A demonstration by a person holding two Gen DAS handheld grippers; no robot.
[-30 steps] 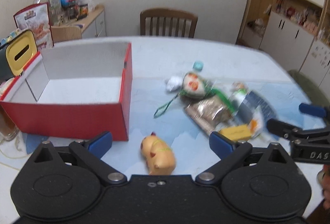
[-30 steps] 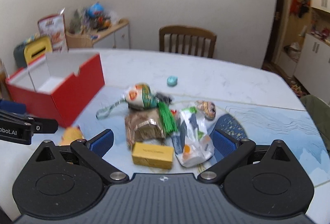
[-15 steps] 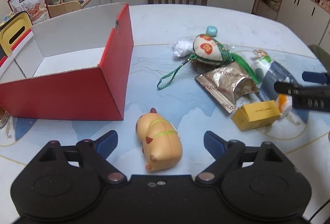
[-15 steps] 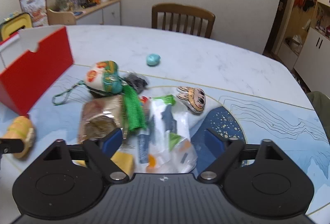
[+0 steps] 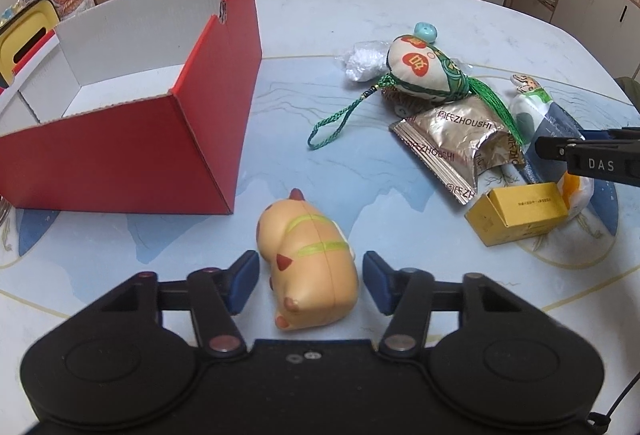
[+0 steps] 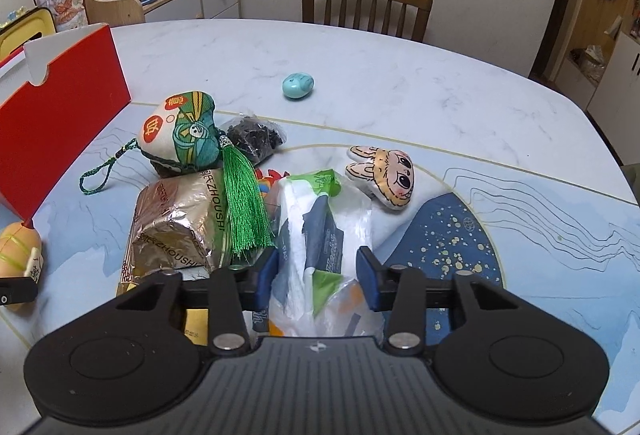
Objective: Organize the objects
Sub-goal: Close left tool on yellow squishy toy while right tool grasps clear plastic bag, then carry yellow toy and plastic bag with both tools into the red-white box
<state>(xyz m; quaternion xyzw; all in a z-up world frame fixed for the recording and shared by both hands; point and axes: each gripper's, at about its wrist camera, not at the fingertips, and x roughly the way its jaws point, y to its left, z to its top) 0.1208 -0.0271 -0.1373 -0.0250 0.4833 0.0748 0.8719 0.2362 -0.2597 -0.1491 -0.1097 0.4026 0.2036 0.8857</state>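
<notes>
An orange pig-shaped toy (image 5: pixel 308 267) lies on the table between the fingers of my left gripper (image 5: pixel 311 281). The jaws stand open, with narrow gaps on both sides of the toy. In the right wrist view, a white, green and blue plastic packet (image 6: pixel 320 219) lies between the fingers of my right gripper (image 6: pixel 317 275). That gripper is open too, its pads close to the packet's edges. The red cardboard box (image 5: pixel 120 171), white inside, stands open-topped at the left with nothing in it.
Heaped mid-table are a tasselled green sachet (image 6: pixel 184 131), a gold foil pack (image 6: pixel 176 223), a dark bag (image 6: pixel 256 135), a bunny-face plush (image 6: pixel 384 175) and a small yellow box (image 5: pixel 520 213). A teal pebble (image 6: pixel 298 85) lies further back. A wooden chair (image 6: pixel 366 5) stands behind the table.
Both grippers moved forward and down. The left jaws narrowed around the orange toy and the right jaws narrowed around the plastic packet. The objects have not moved.
</notes>
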